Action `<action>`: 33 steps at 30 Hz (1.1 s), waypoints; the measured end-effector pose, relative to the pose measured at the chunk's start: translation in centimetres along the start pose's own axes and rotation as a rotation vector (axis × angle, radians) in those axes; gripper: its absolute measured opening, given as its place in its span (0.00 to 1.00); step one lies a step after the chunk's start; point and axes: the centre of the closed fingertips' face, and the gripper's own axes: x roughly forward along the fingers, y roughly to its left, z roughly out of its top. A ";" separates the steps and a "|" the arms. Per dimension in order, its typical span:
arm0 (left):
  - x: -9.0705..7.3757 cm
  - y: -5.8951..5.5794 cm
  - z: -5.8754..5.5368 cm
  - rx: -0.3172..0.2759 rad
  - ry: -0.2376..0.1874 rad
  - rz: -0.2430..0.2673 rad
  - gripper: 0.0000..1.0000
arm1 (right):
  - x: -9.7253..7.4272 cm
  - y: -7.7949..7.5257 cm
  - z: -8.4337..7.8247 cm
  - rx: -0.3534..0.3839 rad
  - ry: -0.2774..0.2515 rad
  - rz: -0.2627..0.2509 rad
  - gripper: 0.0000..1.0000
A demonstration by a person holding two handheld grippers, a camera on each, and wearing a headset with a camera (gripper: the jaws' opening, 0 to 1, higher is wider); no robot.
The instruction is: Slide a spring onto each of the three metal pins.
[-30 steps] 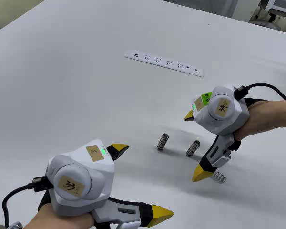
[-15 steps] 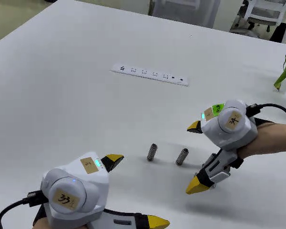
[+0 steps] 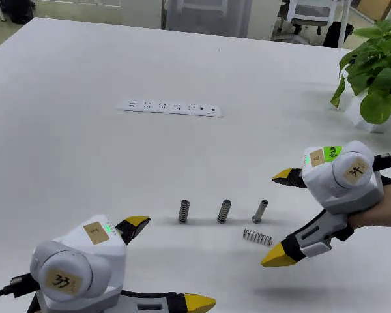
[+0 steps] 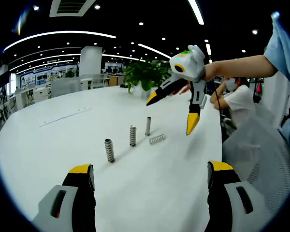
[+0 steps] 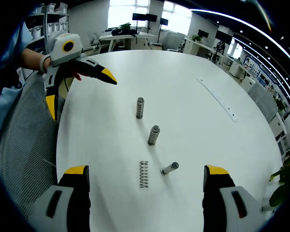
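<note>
**Left claw (image 3: pixel 171 263) and right claw (image 3: pixel 277 217) both wide open, one pin bare**

The left claw is white plastic with black jaws and yellow tips. It hangs above the near edge of the big white table (image 3: pixel 65 163). Its tips are far apart and hold nothing. The right claw looks the same. It hangs over the right side of the table, and its jaws are spread wide and empty too.

Between the claws, three little pins stand in a row. The left grey metal pin (image 3: pixel 184 210) has a spring on it. So does the middle grey metal pin (image 3: pixel 224 210). The bare shiny metal pin (image 3: pixel 260 210) on the right has none. A loose wire spring (image 3: pixel 257 237) lies flat on the table just in front of the bare pin, near the right claw's lower tip.

Farther back lie a long white power strip (image 3: pixel 169 107) and a leafy green plant (image 3: pixel 375 72).
</note>
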 end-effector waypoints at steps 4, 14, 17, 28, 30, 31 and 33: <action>0.0 0.1 -0.2 0.003 0.008 -0.001 0.99 | -1.2 0.8 -0.8 0.045 -0.030 -0.028 0.99; -0.3 -0.2 -0.3 0.003 0.028 -0.002 0.99 | -3.8 3.0 -3.6 0.204 -0.108 -0.094 0.99; -0.3 -0.2 -0.3 0.010 0.035 -0.004 0.99 | -4.6 3.2 -4.6 0.246 -0.121 -0.118 0.99; -0.3 0.3 -0.4 -0.001 0.043 0.014 0.99 | -6.2 4.2 -5.5 0.370 -0.211 -0.210 0.99; -0.2 0.2 -0.5 -0.002 0.046 0.012 0.99 | -6.0 4.4 -5.7 0.374 -0.213 -0.213 0.99; -0.2 0.1 -0.6 -0.001 0.053 0.008 0.99 | -5.9 4.5 -5.9 0.373 -0.208 -0.212 0.99; 0.0 -0.2 -0.8 0.014 0.067 -0.001 1.00 | -5.6 4.9 -6.1 0.385 -0.206 -0.198 0.99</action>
